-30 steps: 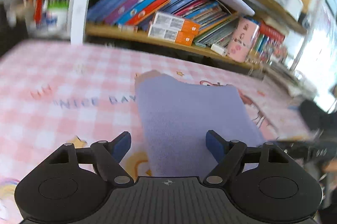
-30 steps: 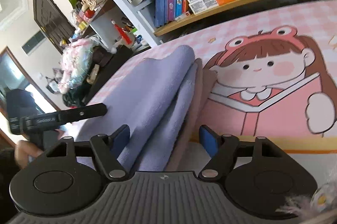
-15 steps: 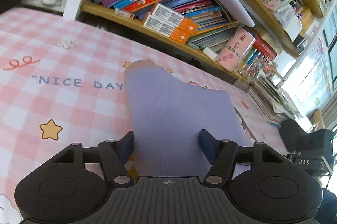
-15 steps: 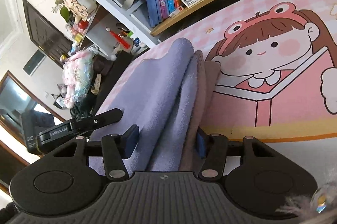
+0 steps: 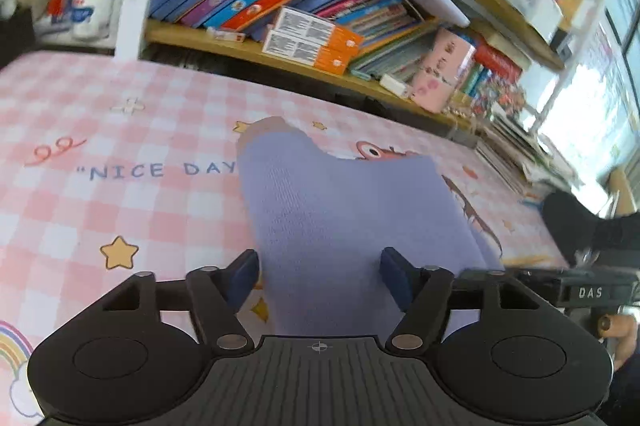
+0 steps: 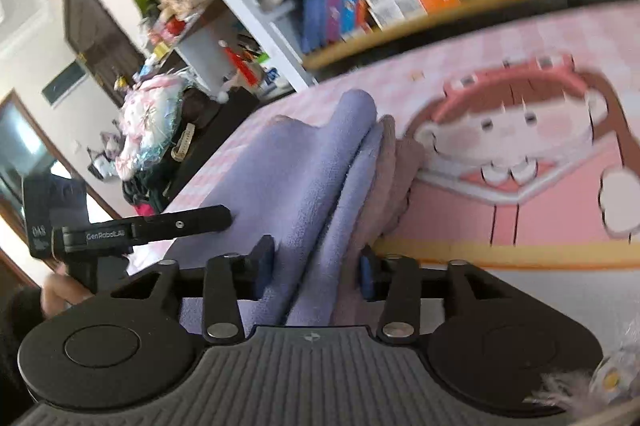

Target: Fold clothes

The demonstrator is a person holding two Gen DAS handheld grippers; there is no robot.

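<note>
A folded lilac cloth (image 5: 340, 202) lies on the pink checked cover (image 5: 120, 186), with a mauve layer (image 6: 394, 162) showing under it in the right wrist view. My left gripper (image 5: 319, 276) straddles the cloth's near end and its jaws are opening. Its left pad stands just off the cloth's left edge, and its right pad is over the cloth. My right gripper (image 6: 316, 272) holds the stacked folds (image 6: 288, 178) at their near edge. Both its pads touch the cloth, though its jaws are opening slightly. One finger of the left gripper (image 6: 184, 224) rests on the cloth's far side.
A bookshelf (image 5: 304, 6) full of books and boxes runs along the far edge of the cover. The right gripper's body (image 5: 580, 292) shows at the right of the left wrist view. A hand (image 6: 60, 292) holds the left gripper. Cluttered shelves and bags (image 6: 152, 122) stand beyond the cover's left end.
The left jaws narrowed around the cloth's end, then widened again. The right jaws closed in from wide apart onto the stacked folds and stay on them. The cloth lies where it was.
</note>
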